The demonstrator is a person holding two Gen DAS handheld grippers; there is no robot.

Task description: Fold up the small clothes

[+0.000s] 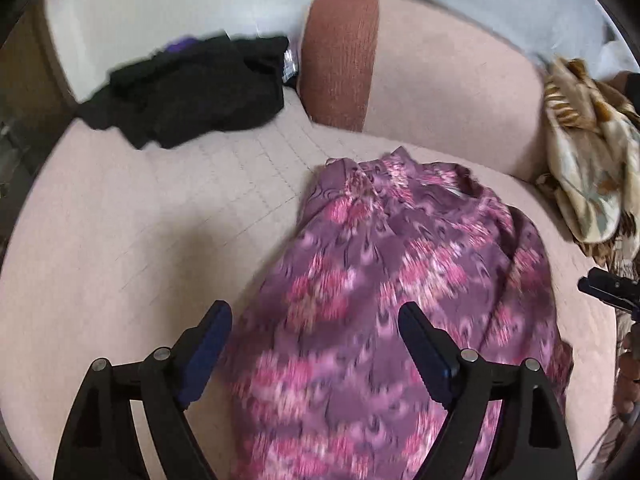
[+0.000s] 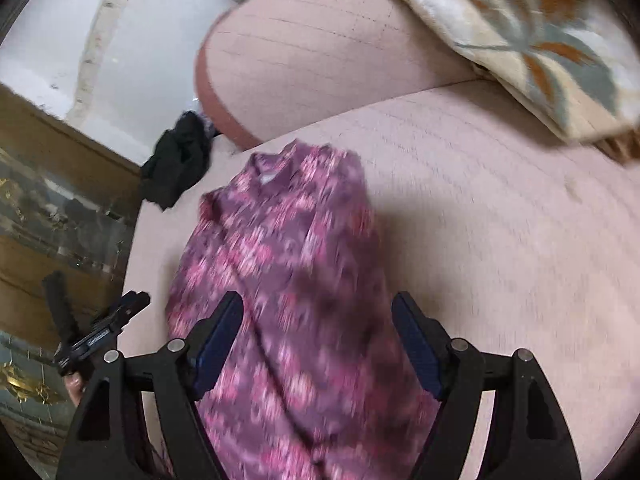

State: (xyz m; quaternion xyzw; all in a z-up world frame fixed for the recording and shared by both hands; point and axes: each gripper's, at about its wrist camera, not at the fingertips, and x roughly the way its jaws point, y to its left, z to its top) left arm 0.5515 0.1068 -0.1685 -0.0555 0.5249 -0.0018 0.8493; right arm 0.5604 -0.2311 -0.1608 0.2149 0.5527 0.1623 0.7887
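A purple garment with a pink floral print (image 1: pixel 384 292) lies lengthwise on the pink sofa seat (image 1: pixel 140 240), its gathered end pointing toward the backrest. My left gripper (image 1: pixel 316 328) is open, its jaws spread over the garment's near left part. My right gripper (image 2: pixel 318 320) is open too, spread over the same garment (image 2: pixel 288 264) from the right side. Neither is closed on the cloth. The right gripper's tip (image 1: pixel 608 290) shows at the right edge of the left wrist view; the left gripper (image 2: pixel 100 330) shows at the left of the right wrist view.
A crumpled black garment (image 1: pixel 192 92) lies at the far left of the seat by the brown armrest (image 1: pixel 340 60). A beige patterned blanket (image 2: pixel 532 44) is draped at the right against the pink backrest (image 2: pixel 320 40). A wooden and glass table (image 2: pixel 60 216) stands left of the sofa.
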